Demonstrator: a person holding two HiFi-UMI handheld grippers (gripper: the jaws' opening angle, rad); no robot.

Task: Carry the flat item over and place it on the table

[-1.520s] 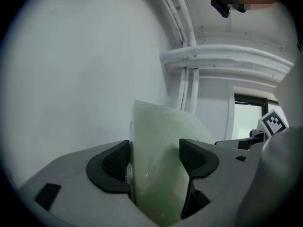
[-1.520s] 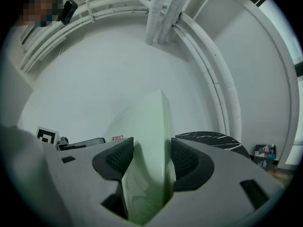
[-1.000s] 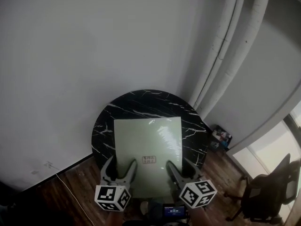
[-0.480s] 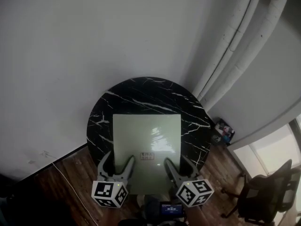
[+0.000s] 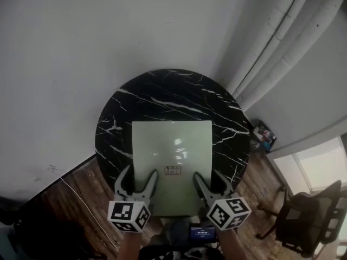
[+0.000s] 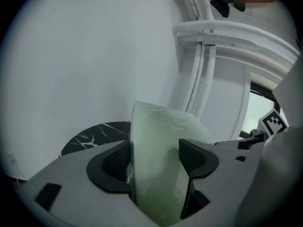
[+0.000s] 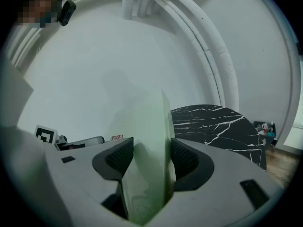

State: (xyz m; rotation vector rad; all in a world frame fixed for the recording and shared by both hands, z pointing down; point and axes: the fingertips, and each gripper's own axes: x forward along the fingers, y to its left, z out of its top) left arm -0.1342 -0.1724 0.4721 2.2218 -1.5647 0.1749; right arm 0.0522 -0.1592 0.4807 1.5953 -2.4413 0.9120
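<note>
My left gripper (image 5: 138,180) and right gripper (image 5: 209,182) each clamp the near edge of a pale green flat sheet (image 5: 172,150), jaws pressed against both its faces. The sheet spreads over the round black marble table (image 5: 173,88), its near edge overhanging the rim toward me. I cannot tell whether it touches the top. White pipes (image 5: 274,39) climb the wall corner beyond, and an office chair (image 5: 303,221) stands at right.
</note>
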